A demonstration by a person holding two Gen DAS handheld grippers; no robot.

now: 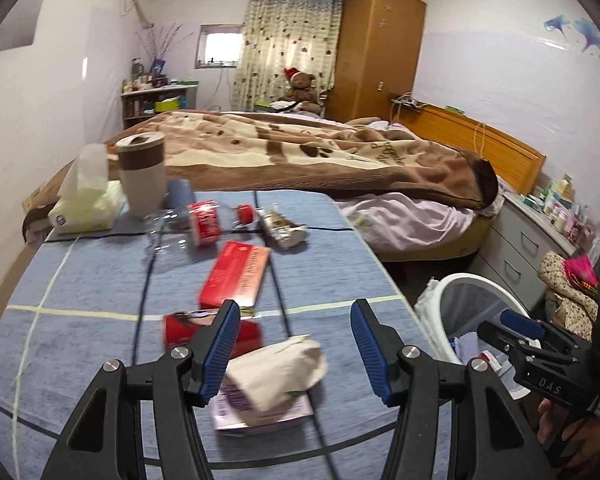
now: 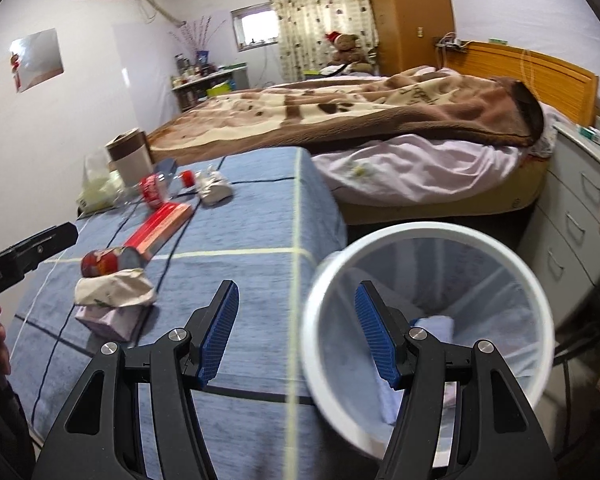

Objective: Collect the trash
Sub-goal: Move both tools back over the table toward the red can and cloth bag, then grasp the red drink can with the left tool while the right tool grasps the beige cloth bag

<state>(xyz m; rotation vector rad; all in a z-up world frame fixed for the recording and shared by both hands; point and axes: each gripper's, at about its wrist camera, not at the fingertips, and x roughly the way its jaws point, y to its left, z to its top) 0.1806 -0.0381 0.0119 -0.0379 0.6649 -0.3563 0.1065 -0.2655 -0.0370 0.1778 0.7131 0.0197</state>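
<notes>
Trash lies on a table with a blue checked cloth (image 1: 80,344). My left gripper (image 1: 294,354) hangs open just above a crumpled paper (image 1: 276,372) that rests on a purple box (image 1: 260,412). Beyond them lie a red can (image 1: 180,328), a red carton (image 1: 236,276), a clear bottle with a red label (image 1: 196,224) and a foil wrapper (image 1: 280,228). My right gripper (image 2: 296,336) is open and empty, over the table's edge beside the white bin (image 2: 420,232). The right wrist view also shows the paper (image 2: 116,288), can (image 2: 100,262), carton (image 2: 160,226) and left gripper (image 2: 52,240).
A tissue pack (image 1: 84,208), a brown-banded cup (image 1: 140,176) and a blue cup (image 1: 180,194) stand at the table's far left. The bin (image 1: 468,312) holds pale scraps (image 2: 436,324). A bed (image 1: 300,152) lies beyond; grey drawers (image 2: 580,216) stand to the right.
</notes>
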